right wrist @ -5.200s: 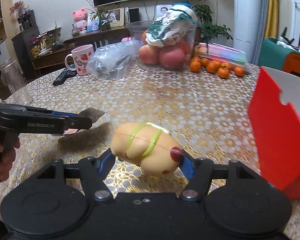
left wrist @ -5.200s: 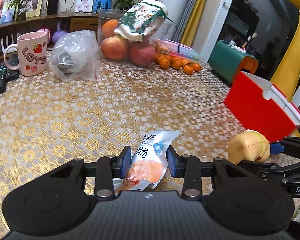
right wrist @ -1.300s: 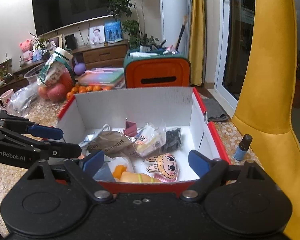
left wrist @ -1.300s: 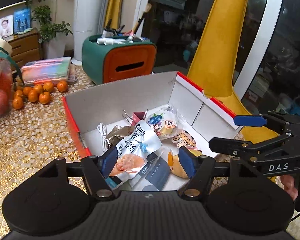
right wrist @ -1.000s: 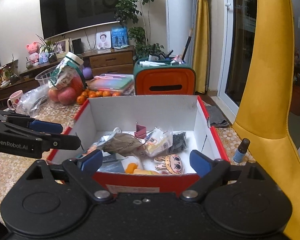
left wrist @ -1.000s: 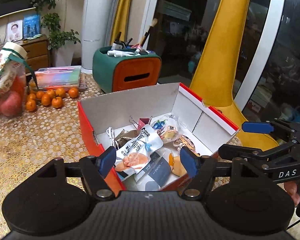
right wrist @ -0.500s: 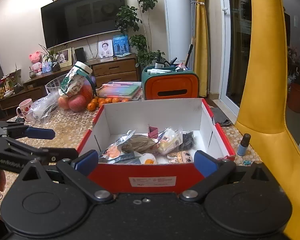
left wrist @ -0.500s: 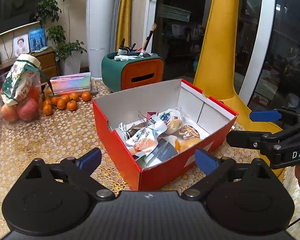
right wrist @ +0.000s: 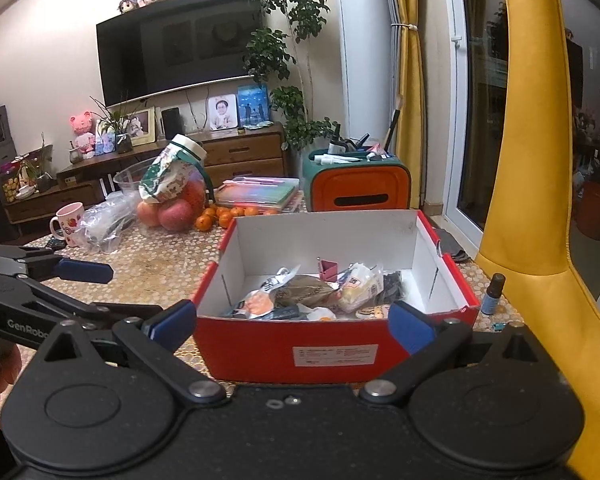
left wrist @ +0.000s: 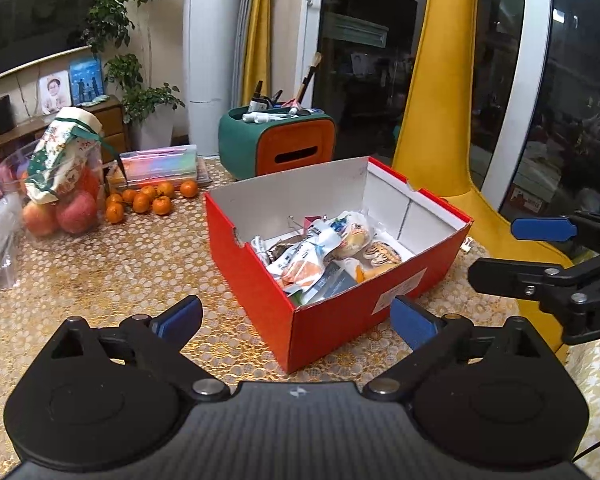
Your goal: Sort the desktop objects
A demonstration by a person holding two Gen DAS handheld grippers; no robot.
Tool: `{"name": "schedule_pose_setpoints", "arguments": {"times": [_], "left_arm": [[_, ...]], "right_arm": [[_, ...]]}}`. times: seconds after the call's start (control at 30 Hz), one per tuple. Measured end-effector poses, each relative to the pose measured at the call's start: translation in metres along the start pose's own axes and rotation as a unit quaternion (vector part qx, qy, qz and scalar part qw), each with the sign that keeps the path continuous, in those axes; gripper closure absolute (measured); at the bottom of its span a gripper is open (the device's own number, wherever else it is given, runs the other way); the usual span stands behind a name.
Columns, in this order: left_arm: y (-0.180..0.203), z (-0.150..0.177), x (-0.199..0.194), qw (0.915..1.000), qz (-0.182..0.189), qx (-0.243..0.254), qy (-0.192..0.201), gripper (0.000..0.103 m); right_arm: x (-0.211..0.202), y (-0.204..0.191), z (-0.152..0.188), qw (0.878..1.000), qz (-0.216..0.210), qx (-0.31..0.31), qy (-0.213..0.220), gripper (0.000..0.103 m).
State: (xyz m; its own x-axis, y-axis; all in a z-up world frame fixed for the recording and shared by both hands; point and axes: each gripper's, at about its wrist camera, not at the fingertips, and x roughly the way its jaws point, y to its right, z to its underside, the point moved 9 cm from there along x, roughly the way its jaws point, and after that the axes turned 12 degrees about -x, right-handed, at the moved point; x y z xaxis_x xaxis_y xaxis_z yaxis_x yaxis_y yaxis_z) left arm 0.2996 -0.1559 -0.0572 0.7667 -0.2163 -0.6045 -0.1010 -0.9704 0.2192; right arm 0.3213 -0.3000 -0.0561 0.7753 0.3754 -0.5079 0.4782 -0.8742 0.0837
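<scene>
An open red cardboard box (left wrist: 340, 312) (right wrist: 260, 348) stands on the gold-patterned table. Inside it lie a sausage packet (left wrist: 300, 264) (right wrist: 256, 300), a yellow toy (left wrist: 374, 270), snack bags, a cable and other small items. My left gripper (left wrist: 296, 318) hovers in front of the box's near corner, jaws wide open with nothing held. My right gripper (right wrist: 293, 322) faces the labelled front wall, also wide open and empty. Each gripper shows in the other's view: the right gripper (left wrist: 540, 252) at the right edge, the left gripper (right wrist: 80, 280) at the left.
Behind the box are a green-and-orange organizer (left wrist: 278, 146), loose oranges (left wrist: 148, 200) and a bag of apples (left wrist: 62, 208). A mug (right wrist: 66, 230) and a clear plastic bag (right wrist: 104, 220) sit far left. A small brown bottle (right wrist: 492, 294) stands right of the box, next to a yellow chair (right wrist: 528, 200).
Both grippers have drawn back from over the box and opened wide. The sausage packet and the yellow toy, held five seconds ago, now lie in the box.
</scene>
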Motion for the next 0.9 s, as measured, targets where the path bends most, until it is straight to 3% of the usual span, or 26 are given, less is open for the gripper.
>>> {"name": "schedule_pose_setpoints", "arguments": {"times": [0.9], "left_arm": [[0.000, 0.024, -0.010, 0.9994, 0.008, -0.012, -0.032, 0.002]], "right_arm": [[-0.009, -0.009, 0.028, 0.999, 0.013, 0.027, -0.035, 0.001]]}}
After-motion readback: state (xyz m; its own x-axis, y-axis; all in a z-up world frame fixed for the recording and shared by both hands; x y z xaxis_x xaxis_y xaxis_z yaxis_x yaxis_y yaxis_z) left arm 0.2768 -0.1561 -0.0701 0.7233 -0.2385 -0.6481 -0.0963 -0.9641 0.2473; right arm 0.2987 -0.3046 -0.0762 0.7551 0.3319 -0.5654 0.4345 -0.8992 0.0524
